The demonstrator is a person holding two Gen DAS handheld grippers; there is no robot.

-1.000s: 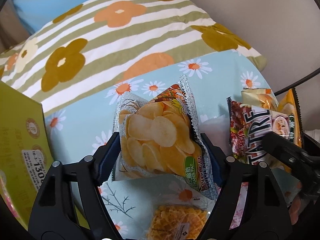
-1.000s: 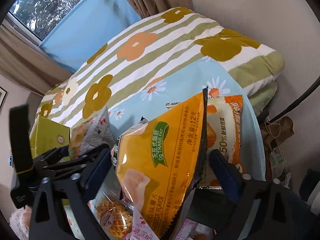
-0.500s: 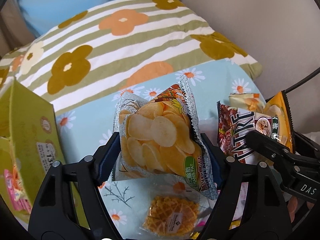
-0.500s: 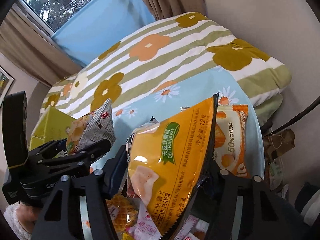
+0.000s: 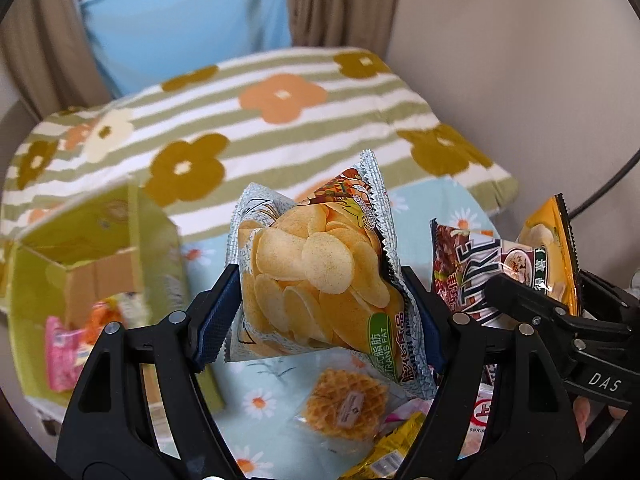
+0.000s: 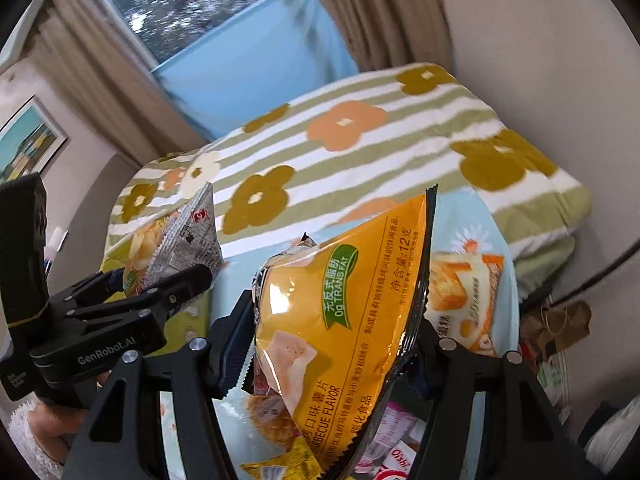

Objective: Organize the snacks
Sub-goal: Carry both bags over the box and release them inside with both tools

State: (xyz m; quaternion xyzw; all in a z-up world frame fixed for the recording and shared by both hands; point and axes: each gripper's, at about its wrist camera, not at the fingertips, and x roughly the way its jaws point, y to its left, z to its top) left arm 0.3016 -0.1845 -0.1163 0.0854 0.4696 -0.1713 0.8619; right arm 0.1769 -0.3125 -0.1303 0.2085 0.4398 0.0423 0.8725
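My left gripper (image 5: 318, 304) is shut on a silver bag of potato chips (image 5: 316, 248) and holds it in the air above the light blue daisy sheet (image 5: 260, 404). My right gripper (image 6: 332, 320) is shut on a yellow barbecue-flavour bag (image 6: 360, 272), with a dark red bag (image 5: 464, 268) pinched alongside it. In the right wrist view the left gripper (image 6: 160, 284) and its chips bag (image 6: 184, 236) hang at the left. An open green cardboard box (image 5: 104, 240) holding a pink packet (image 5: 60, 352) stands to the left.
A waffle packet (image 5: 344, 396) and a yellow packet (image 5: 392, 452) lie on the sheet below the left gripper. A bread packet (image 6: 460, 292) lies at the right. A striped flowered blanket (image 5: 280, 120) is folded behind, a wall (image 5: 520, 60) stands at the right, and a person's hand (image 6: 44, 420) shows.
Both grippers have risen with their bags. The right jaws closed in on the yellow bag. The green box's open inside has come into view at the left.
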